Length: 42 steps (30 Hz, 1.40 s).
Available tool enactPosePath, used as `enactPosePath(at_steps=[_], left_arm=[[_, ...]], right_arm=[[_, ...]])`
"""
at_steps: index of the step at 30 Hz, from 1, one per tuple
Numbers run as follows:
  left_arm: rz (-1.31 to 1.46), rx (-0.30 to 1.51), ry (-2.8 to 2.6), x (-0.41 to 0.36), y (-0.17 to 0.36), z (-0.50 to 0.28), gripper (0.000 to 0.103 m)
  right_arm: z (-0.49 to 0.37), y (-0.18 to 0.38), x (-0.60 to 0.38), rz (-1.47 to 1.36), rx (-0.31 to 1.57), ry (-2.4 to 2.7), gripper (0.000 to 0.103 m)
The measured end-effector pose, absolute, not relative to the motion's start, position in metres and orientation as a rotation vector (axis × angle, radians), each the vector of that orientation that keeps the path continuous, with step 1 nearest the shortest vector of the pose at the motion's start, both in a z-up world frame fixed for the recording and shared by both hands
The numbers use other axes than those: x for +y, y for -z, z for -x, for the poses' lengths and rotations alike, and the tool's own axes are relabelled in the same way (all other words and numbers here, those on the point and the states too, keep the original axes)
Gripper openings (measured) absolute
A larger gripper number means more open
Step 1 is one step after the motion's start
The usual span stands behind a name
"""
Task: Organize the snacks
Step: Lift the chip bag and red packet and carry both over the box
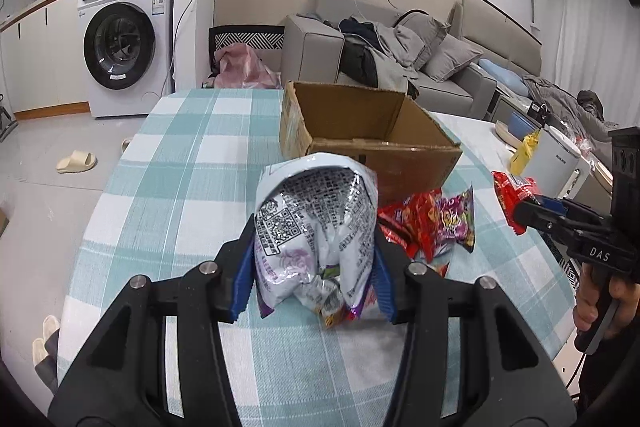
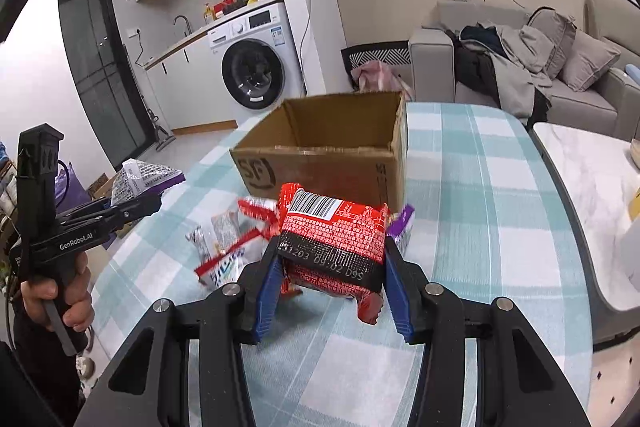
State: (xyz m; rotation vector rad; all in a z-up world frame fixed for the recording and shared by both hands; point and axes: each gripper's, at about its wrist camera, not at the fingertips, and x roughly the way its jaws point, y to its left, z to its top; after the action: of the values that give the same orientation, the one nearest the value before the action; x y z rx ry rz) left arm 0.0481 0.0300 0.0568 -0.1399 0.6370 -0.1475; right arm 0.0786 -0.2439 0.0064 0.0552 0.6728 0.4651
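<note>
Both grippers are loaded for the open brown cardboard box (image 2: 320,147): the left gripper (image 1: 316,267) clamps a crinkled white-and-purple snack bag (image 1: 316,227), the right gripper (image 2: 332,267) a red snack packet (image 2: 332,247), with perhaps 4 packets (image 1: 432,223) remaining on the checked tablecloth (image 1: 180,167).

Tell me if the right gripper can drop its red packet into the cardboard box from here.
Probably yes. The right gripper holds the red snack packet above the table, and the open-topped cardboard box sits directly ahead with nothing between them.
</note>
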Motion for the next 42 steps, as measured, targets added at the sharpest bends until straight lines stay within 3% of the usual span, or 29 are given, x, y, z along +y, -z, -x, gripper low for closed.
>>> enactPosePath(at_steps=[15,42], left_arm=[[0.123,0.603,0.182,0.012,-0.082,-0.099,0.046],[0.100,0.636,0.180,-0.012,-0.067,-0.212,0.046]], right_arm=[[-0.116,-0.035,-0.231,-0.050,0.629,-0.477,0.047],[-0.199,-0.022,-0.213,-0.115,0.661,-0.461,0.047]])
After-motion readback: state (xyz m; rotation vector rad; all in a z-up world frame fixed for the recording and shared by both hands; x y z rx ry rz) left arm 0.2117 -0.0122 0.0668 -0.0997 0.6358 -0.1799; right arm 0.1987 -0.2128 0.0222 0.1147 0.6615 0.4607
